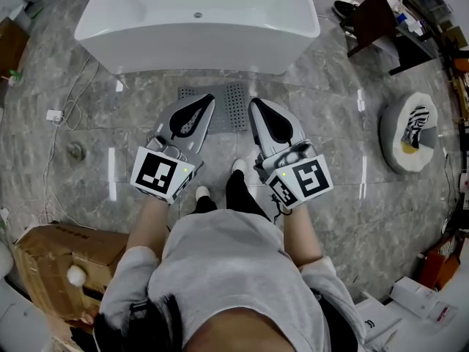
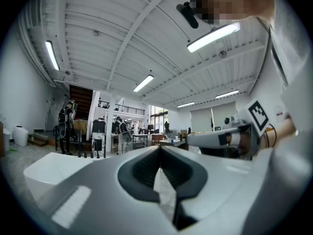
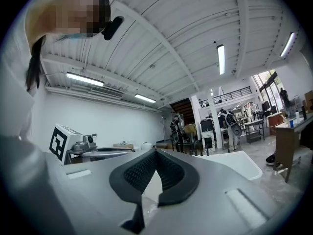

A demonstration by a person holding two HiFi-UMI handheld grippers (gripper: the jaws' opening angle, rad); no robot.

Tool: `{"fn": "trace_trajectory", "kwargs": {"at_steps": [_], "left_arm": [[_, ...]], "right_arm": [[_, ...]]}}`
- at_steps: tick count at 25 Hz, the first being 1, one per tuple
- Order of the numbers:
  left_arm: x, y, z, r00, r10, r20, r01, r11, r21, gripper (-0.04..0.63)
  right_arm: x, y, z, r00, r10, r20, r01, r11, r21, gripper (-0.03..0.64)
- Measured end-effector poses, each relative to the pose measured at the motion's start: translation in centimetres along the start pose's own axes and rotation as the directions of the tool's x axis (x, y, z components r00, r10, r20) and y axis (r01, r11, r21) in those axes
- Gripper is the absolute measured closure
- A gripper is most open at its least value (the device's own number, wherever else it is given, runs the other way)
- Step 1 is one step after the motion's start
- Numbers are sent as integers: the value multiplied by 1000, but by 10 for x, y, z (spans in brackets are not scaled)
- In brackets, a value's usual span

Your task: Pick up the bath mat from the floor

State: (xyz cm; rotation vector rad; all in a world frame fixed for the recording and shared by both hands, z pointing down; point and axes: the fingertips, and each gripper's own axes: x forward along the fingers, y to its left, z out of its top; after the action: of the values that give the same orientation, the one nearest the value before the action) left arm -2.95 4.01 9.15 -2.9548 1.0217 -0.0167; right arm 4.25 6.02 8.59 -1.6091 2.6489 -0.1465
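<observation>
Currently the left gripper (image 1: 210,99) and the right gripper (image 1: 253,103) are both closed tight on nothing, side by side over the gray bath mat (image 1: 233,105), which lies flat on the floor (image 1: 330,167) before the bathtub (image 1: 198,20).

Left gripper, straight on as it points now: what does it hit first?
Probably the white bathtub ahead of the left gripper, near its rim; height is hard to judge, so it might pass over. The bath mat lies below that line.
</observation>
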Motion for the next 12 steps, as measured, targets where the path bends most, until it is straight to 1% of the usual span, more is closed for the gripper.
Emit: {"fn": "trace_trajectory", "kwargs": {"at_steps": [12], "left_arm": [[90, 12, 1, 998, 60, 9, -60, 998, -2, 594]], "right_arm": [[30, -92, 11, 998, 55, -7, -55, 998, -4, 617]]}}
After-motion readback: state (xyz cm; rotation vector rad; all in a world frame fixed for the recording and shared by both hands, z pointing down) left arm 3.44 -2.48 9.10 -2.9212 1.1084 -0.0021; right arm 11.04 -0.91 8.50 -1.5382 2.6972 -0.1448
